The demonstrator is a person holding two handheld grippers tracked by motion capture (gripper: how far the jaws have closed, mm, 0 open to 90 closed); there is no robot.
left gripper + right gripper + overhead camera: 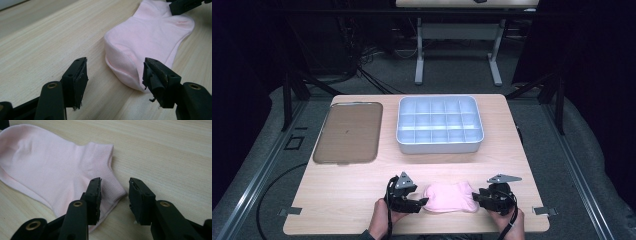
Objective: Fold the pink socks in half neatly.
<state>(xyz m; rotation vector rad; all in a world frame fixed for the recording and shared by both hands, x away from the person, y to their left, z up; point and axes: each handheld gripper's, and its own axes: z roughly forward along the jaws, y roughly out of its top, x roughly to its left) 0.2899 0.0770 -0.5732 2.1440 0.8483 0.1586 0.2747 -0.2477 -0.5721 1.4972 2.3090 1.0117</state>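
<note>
Pink sock (449, 198) flat on tabletop (362, 185). Left tongs (115, 75) and right tongs (115, 195) gape, straddling its ends ungripped. Forearms cut off by the high view's edge.

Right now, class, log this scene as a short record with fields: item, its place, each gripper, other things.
item: pink sock, lying flat
place: near edge of the table, between the two grippers
left gripper: jaws open, astride the sock's toe end
right gripper: jaws open, at the cuff corner
other things: divided tray, brown lid, both farther back
</note>
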